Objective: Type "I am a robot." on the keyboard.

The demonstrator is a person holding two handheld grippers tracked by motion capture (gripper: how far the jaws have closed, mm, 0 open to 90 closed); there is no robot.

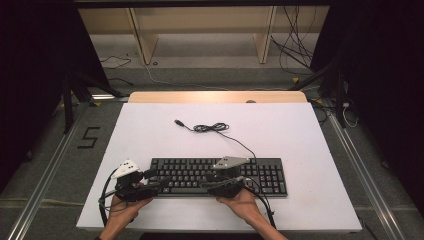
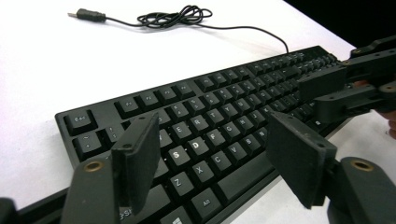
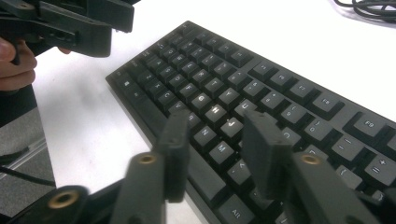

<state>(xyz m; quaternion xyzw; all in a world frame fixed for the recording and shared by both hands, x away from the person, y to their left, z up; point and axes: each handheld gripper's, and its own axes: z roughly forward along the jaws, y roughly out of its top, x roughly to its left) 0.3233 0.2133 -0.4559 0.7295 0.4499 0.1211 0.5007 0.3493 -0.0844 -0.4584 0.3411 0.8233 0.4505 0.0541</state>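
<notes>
My left hand-held gripper and right hand-held gripper hover with jaws parted and empty over the keyboard lying by the worktop near edge. I judge key-pressing comes next, needing one jaw lowered precisely. Key legends are mostly blurred; its cable lies coiled behind.

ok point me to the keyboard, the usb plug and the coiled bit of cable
keyboard [image 1: 270, 172], high view, on the numeric pad at its right end
usb plug [image 2: 90, 15], left gripper view, on the plug's black body
cable coil [image 1: 210, 128], high view, on the middle of the bundled loops
</notes>
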